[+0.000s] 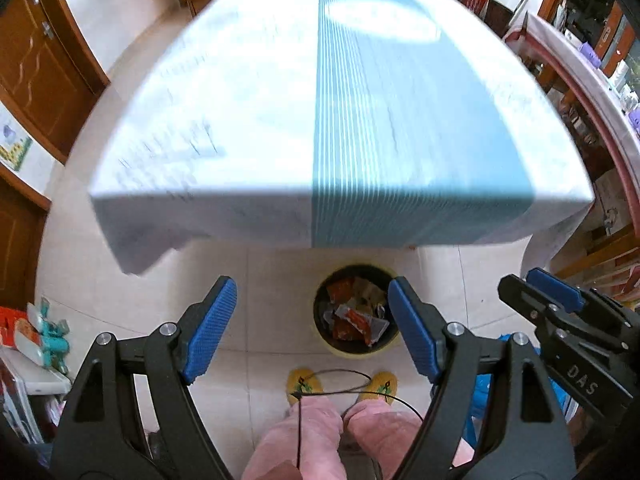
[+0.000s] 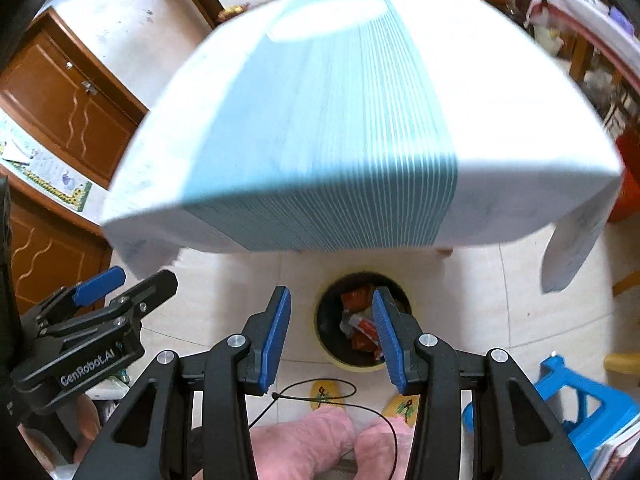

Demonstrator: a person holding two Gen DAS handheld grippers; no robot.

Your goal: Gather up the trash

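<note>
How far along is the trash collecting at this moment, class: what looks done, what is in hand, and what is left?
Done: wrappers lie in the yellow bin on the floor. The blurred tablecloth shows nothing on it. In hand: nothing; the left gripper and right gripper are both open and empty above the bin. Left: no loose trash is visible, so little seems to remain.

Blue-striped white tablecloth (image 1: pixel 224 80) on table, wooden doors (image 1: pixel 36 76), blue plastic stool (image 2: pixel 588 412), yellow slippers (image 1: pixel 304 384)

Trash in the bin

Crumpled red-and-white wrappers (image 1: pixel 354 316) lay heaped inside a round yellow bin (image 1: pixel 356 354) (dark interior), lower centre of the frame.
</note>
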